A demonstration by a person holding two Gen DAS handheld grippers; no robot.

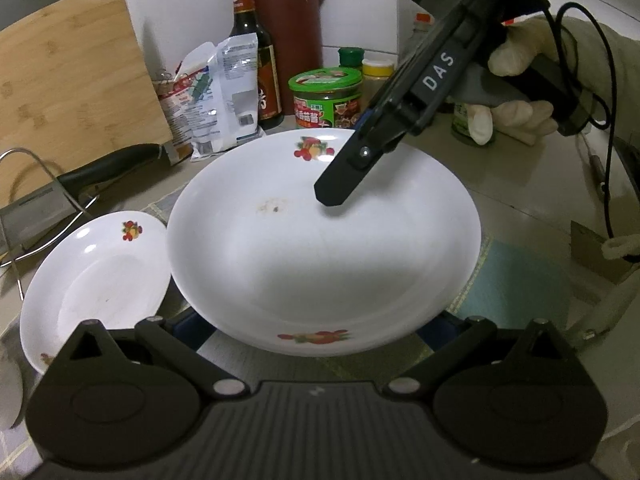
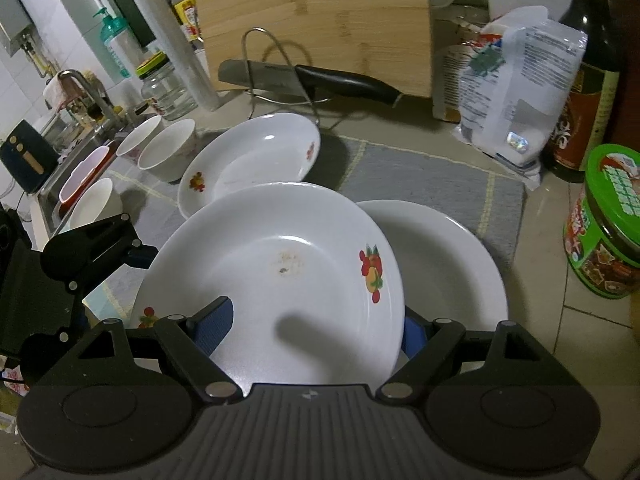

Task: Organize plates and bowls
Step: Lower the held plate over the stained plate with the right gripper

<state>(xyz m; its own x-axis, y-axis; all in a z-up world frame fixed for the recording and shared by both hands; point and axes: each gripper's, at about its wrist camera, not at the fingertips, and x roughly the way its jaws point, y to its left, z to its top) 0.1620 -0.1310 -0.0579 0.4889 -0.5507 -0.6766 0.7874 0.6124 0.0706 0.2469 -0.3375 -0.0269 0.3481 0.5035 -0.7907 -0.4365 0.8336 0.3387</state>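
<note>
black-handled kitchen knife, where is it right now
In the right wrist view the black-handled kitchen knife lies across the wire rack at the foot of the bamboo cutting board, behind the white plates.

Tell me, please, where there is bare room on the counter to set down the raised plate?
The grey woven mat is bare between the fruit-printed white plate by the wire rack and the white packet. The pale tiles before the green-lidded jar are also free. It is crowded left, where white bowls cluster beside the sink.
</note>
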